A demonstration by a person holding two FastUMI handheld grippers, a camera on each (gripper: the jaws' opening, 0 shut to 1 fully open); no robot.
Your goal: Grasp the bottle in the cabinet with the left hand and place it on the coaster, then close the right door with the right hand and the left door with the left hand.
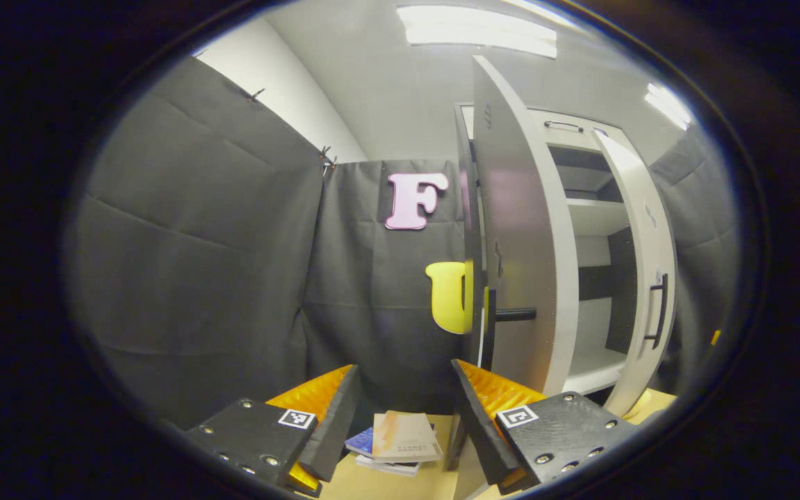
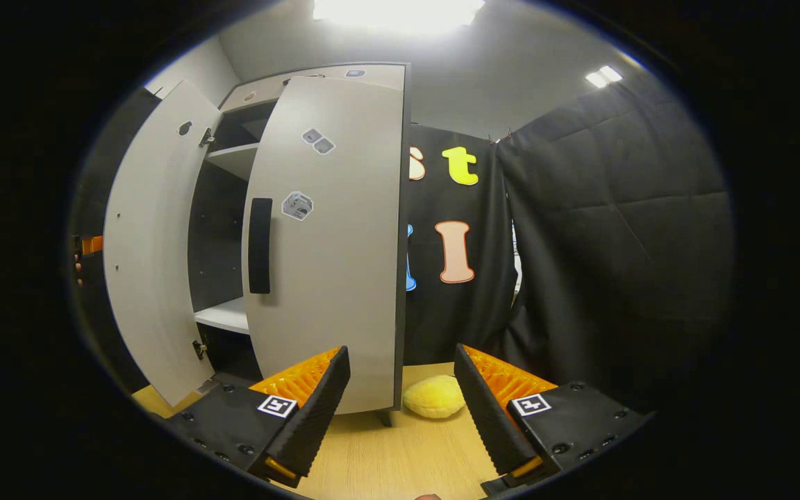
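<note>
Doors on the cabinet (image 1: 584, 215) both stand open, and neither claw holds anything. In the left gripper view, the left gripper (image 1: 403, 410) has its fingers spread wide at the bottom of the frame, with the left door (image 1: 518, 229) rising edge-on just right of centre and its dark handle (image 1: 514, 314) sticking out above the right-hand finger. The shelves behind it look bare; I cannot make out the bottle or the coaster, so they may be off past the frame edge. A small stack of books (image 1: 396, 441) lies on the table between the fingers.

In the right gripper view, the right gripper (image 2: 400, 403) is likewise spread, and the right door (image 2: 330, 236) hangs upper left of it, face-on, its tall dark handle (image 2: 260, 244) upright. A yellow sponge (image 2: 435, 396) sits between the fingers. That door lies nearer the right claw, so a leftward push looks like what's called for.
</note>
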